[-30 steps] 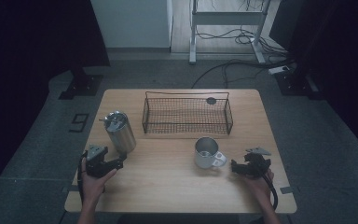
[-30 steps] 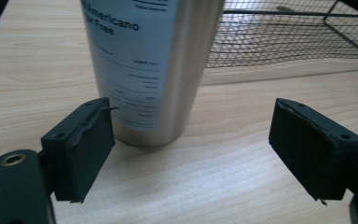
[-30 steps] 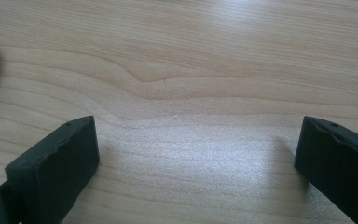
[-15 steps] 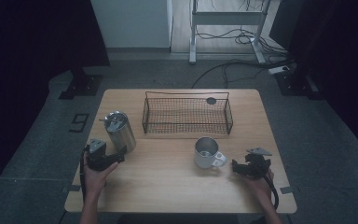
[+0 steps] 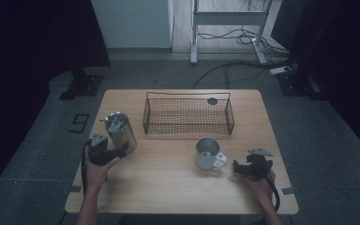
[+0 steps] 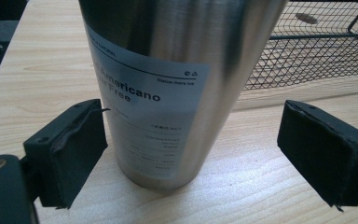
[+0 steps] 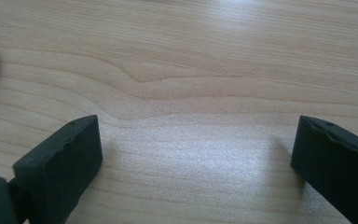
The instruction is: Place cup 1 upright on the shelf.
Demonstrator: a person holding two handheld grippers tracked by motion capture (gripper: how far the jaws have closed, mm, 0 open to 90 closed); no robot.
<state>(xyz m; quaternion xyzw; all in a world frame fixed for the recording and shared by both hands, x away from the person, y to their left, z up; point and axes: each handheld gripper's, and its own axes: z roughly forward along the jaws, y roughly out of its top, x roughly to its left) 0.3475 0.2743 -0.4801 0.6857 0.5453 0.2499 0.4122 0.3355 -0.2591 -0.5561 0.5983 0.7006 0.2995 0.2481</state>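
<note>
At centre left of the high view, the left gripper has just been opening its jaws, which now flank the steel tumbler without pressing it. The tumbler looks rigid, smooth and slippery, so it is best gripped low across its paper label. At lower right, the right gripper rests with its jaws wide apart and nothing between them, near the metal mug.

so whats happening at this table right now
A person sits at a wooden table with tongs in each hand. The left tongs have just been opening around a steel tumbler; it stands upright between the jaws, which do not press on it. The right tongs rest open on the table near a metal mug. A wire basket sits behind them.
</note>
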